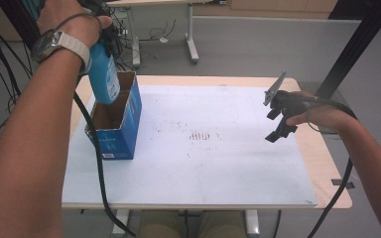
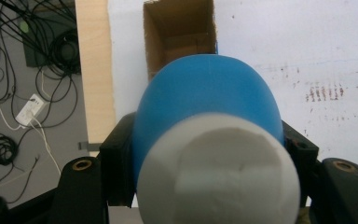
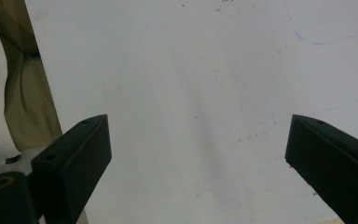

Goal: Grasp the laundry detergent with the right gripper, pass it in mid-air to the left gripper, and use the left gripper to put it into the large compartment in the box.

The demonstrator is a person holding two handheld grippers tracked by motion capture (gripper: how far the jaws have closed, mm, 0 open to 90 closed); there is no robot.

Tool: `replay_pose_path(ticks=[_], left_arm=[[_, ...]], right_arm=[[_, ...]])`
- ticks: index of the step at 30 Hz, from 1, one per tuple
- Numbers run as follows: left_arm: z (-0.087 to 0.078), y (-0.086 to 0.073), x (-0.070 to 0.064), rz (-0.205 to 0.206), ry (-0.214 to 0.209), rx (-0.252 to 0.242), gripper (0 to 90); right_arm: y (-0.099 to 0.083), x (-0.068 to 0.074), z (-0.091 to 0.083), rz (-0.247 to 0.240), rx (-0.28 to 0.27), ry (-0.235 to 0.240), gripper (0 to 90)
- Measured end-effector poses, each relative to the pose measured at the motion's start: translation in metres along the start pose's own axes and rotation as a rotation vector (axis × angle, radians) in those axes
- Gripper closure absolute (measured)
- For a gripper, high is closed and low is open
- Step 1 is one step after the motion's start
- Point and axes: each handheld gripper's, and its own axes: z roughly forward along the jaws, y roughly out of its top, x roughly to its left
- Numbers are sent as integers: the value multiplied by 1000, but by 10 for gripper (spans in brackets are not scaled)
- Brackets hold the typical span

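A blue bottle point(image 1: 103, 74) with a white cap point(image 2: 219, 172) hangs over the open blue cardboard box point(image 1: 116, 118) at the table's left. My left gripper point(image 2: 209, 154) is shut on the bottle, its black jaws pressing both sides just below the cap. In the left gripper view the box's brown inside point(image 2: 179, 35) lies straight beyond the bottle's base. My right gripper point(image 1: 280, 121) hovers above the right side of the white mat point(image 1: 203, 148), open, with nothing between its jaws point(image 3: 200, 163).
The table's wooden edge point(image 1: 327, 163) shows around the mat. Cables point(image 2: 32, 93) lie on the grey floor at the left, and another table's legs point(image 1: 191, 44) stand behind. A black post point(image 1: 357, 44) rises at the right.
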Motion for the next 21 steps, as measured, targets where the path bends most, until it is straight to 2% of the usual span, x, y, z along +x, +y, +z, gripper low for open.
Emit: replay_pose_path(ticks=[10, 21], left_arm=[[17, -3, 7, -22, -14, 3, 375], [35, -7, 9, -22, -23, 19, 375]], right_arm=[[1, -1, 1, 5, 0, -7, 70], [0, 0, 3, 14, 0, -6, 70]])
